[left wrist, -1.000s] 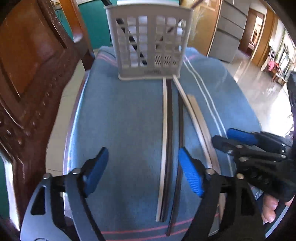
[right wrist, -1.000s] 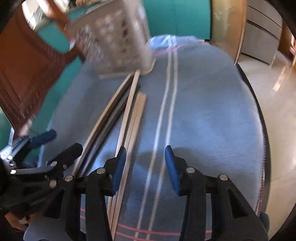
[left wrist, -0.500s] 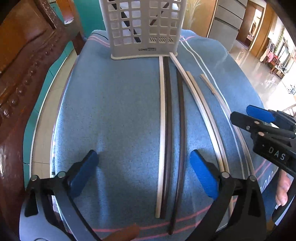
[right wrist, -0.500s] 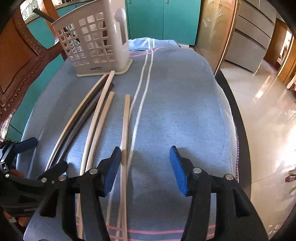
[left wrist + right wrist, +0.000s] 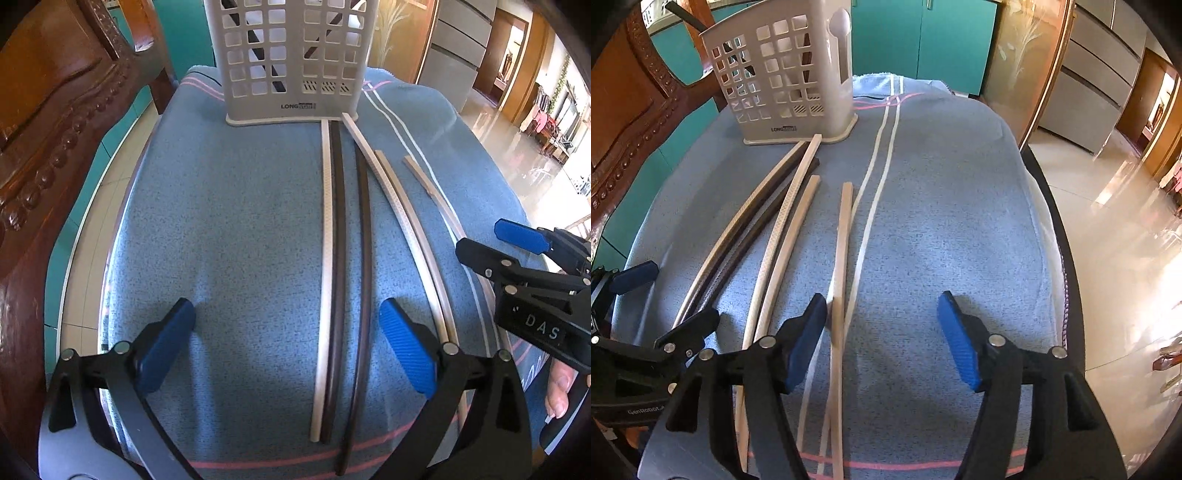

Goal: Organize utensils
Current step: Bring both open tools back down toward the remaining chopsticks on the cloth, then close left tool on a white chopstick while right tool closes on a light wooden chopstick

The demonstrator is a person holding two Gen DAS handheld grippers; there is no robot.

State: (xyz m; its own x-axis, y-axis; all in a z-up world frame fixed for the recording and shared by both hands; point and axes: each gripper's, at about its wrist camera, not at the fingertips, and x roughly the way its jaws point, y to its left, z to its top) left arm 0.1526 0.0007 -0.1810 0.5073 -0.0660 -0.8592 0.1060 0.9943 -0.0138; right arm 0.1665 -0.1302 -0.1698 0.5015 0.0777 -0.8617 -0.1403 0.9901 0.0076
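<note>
Both grippers hover wide and empty over the table (image 5: 229, 221). Six chopsticks lie ahead: three between the left gripper's (image 5: 286, 345) fingers, one pale chopstick (image 5: 839, 273) just inside the right gripper's (image 5: 882, 338) left finger. The rack (image 5: 783, 74) stands beyond. Pick-up seems pending: drop, then close on that pale stick.

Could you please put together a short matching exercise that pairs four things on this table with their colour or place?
Things:
1. holder
2. cloth
3. lone chopstick
4. dark chopsticks

Descriptions:
A. blue, with white stripes
B. apart from the rest, beside the white stripes
C. white plastic grid, at the far end
D. between pale sticks on the left

Pairs: 1-C, 2-A, 3-B, 4-D
</note>
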